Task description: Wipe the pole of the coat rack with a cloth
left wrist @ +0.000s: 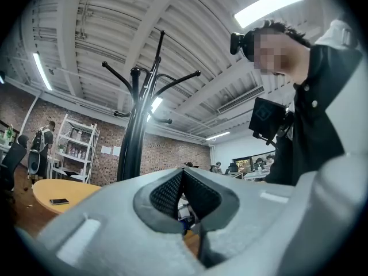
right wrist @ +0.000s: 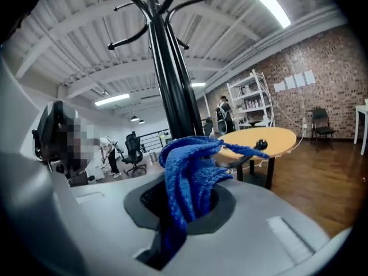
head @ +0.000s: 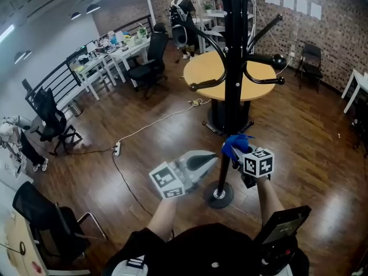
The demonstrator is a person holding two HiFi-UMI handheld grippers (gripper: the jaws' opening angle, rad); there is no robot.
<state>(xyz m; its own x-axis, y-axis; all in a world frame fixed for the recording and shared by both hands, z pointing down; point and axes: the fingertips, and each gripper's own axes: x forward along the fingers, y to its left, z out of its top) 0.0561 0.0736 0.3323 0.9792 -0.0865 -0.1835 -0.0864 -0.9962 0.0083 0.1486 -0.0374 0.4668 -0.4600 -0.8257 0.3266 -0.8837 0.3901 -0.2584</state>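
1. the right gripper's point(right wrist: 185, 195) fingers pinch a blue knitted cloth point(right wrist: 187, 174). the cloth bunches up out of the jaws, and one corner trails off toward the right.
2. in the head view the right gripper point(head: 237, 153) holds the cloth point(head: 236, 143) at the lower part of the pole point(head: 229, 105), on its right side. the cloth looks pressed to the pole, but actual contact cannot be confirmed.
3. the left gripper's point(left wrist: 183, 177) fingers are pressed together at their tips with nothing between them. in the head view the left gripper point(head: 208, 158) points at the pole from the left, lower than the cloth and just short of the pole.
4. each gripper carries a cube with black-and-white square markers point(head: 258, 163). these are patterns, not letters.
5. the pole belongs to a black coat rack point(head: 236, 50) with curved, knob-tipped hooks. it stands upright on a round black base point(head: 218, 196) on the wooden floor point(head: 305, 137).
6. a round wooden table point(head: 204, 68) stands just behind the rack. the left gripper view shows a dark phone point(left wrist: 58, 201) lying near the table's edge.
7. white sheets point(head: 300, 4) hang on the brick wall at the floor's far right. any print on them is too small to read.
8. a white cable with a power strip point(head: 117, 149) runs across the floor on the left, near black office chairs point(head: 54, 122).
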